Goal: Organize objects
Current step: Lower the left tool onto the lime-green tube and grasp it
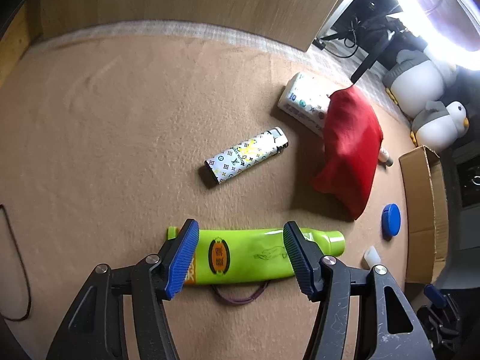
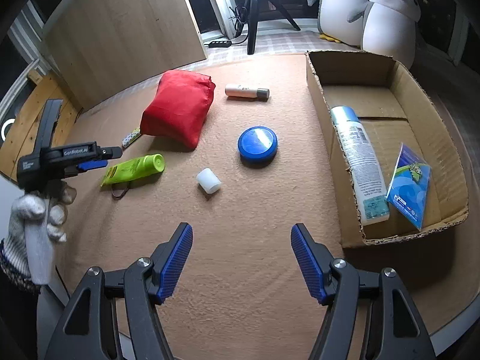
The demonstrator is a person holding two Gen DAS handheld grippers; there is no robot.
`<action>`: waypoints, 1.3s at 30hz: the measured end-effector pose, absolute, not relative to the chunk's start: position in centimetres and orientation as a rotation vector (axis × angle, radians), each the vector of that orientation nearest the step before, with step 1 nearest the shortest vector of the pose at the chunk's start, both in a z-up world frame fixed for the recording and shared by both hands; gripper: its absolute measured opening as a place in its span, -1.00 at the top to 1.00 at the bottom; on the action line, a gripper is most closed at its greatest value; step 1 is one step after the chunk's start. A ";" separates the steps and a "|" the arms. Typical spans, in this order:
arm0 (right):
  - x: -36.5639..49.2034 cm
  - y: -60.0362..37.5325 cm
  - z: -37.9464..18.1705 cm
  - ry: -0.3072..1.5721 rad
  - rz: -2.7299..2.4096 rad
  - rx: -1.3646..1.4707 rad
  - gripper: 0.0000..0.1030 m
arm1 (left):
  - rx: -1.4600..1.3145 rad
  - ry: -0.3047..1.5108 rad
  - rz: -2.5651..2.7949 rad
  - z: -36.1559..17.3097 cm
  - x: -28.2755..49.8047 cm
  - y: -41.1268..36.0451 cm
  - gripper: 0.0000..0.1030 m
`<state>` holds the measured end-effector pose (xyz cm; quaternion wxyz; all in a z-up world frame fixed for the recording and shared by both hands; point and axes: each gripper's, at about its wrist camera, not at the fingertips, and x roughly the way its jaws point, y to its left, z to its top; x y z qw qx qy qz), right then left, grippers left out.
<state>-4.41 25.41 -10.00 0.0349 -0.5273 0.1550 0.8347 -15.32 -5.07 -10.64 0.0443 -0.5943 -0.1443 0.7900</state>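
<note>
My left gripper (image 1: pixel 241 255) is open, its jaws straddling a lime green tube (image 1: pixel 255 255) that lies flat on the tan mat over a hair band (image 1: pixel 240 297). The same tube (image 2: pixel 135 169) and left gripper (image 2: pixel 99 159) show in the right wrist view. My right gripper (image 2: pixel 241 264) is open and empty above bare mat. A cardboard box (image 2: pixel 318 96) at the right holds a white spray bottle (image 2: pixel 358 162) and a blue packet (image 2: pixel 409 184). A patterned lighter (image 1: pixel 246 156), red pouch (image 1: pixel 351 147), blue round tin (image 2: pixel 258 144), white cap (image 2: pixel 208 180) and beige stick (image 2: pixel 246 91) lie loose.
A tissue pack (image 1: pixel 303 102) lies partly under the red pouch. A wooden board (image 2: pixel 126 36) stands behind the mat. Two plush penguins (image 2: pixel 387 15) and a tripod (image 2: pixel 255 15) stand beyond the far edge. A brown band (image 1: pixel 18 264) lies at the mat's left.
</note>
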 end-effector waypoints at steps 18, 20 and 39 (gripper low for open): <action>-5.1 24.9 -10.4 0.470 2.558 -1.644 -0.25 | -1.781 -0.311 2.225 -11.3 -14.3 -0.3 0.23; -5.2 24.8 -10.4 0.469 2.563 -1.651 -0.25 | -1.770 -0.270 2.209 -11.0 -14.0 1.0 0.24; -6.5 24.3 -12.4 0.590 2.563 -1.728 -0.25 | -1.711 -0.267 2.100 -11.9 -6.9 5.4 0.24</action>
